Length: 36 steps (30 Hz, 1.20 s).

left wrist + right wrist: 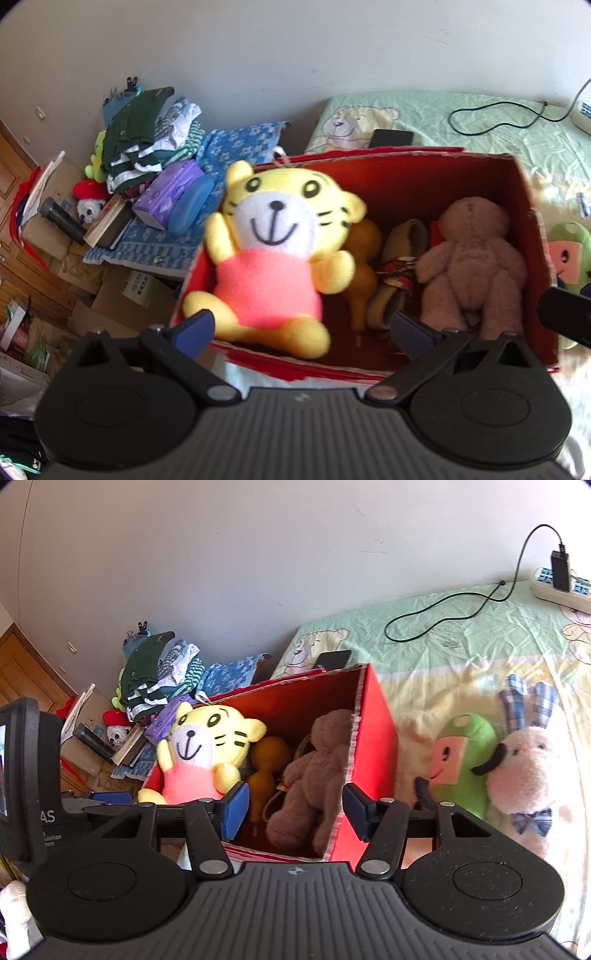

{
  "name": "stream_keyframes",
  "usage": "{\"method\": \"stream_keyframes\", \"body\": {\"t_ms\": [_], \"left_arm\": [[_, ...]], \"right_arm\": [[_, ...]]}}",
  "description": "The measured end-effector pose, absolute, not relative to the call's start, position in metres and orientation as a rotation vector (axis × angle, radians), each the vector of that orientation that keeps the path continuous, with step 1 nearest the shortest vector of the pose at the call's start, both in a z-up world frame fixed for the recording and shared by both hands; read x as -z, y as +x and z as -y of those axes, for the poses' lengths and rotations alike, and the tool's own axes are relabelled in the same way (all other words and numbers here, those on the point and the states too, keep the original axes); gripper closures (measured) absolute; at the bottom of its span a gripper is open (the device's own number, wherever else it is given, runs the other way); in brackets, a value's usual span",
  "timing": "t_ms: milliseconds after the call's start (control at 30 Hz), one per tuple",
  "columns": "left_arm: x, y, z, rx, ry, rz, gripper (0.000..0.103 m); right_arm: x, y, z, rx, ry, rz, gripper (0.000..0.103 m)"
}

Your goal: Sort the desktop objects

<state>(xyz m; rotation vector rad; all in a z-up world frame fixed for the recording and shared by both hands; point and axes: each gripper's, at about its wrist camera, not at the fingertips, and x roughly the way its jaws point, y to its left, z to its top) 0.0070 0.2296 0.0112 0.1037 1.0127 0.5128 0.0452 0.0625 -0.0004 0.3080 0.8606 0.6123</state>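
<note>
Left gripper (301, 330) jaws spread, empty; tiger plush (275, 254) sits released at red box's (535, 236) 9 o'clock end; right gripper (293, 810) spread too.

Yellow tiger plush (273, 254) motion-blurred.

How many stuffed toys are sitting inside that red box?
2: a yellow tiger at the left end of the red box and a brown bear, back showing, at the right end. Others may lie hidden underneath.
</note>
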Motion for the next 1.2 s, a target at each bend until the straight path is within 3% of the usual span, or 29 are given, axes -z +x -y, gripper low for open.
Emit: {"method": "stream_keyframes", "body": {"t_ms": [600,967,1133,1200], "left_arm": [[-0.009,0.036,-0.109,-0.278,0.195,-1.012,0.001],[0.012,0.070,-0.073,-0.124,0.107,-1.067,0.007],[0.019,0.074,-0.064,-0.162,0.140,-1.056,0.004],[0.017,0.075,-0.065,-0.177,0.142,-1.054,0.008]], "right_arm": [[0.025,0.062,0.067,-0.412,0.434,-0.867,0.044],[0.051,0.084,0.134,-0.282,0.530,-0.913,0.044],[0.050,0.096,0.138,-0.343,0.569,-0.897,0.046],[0.050,0.103,0.136,-0.379,0.592,-0.891,0.049]]}}
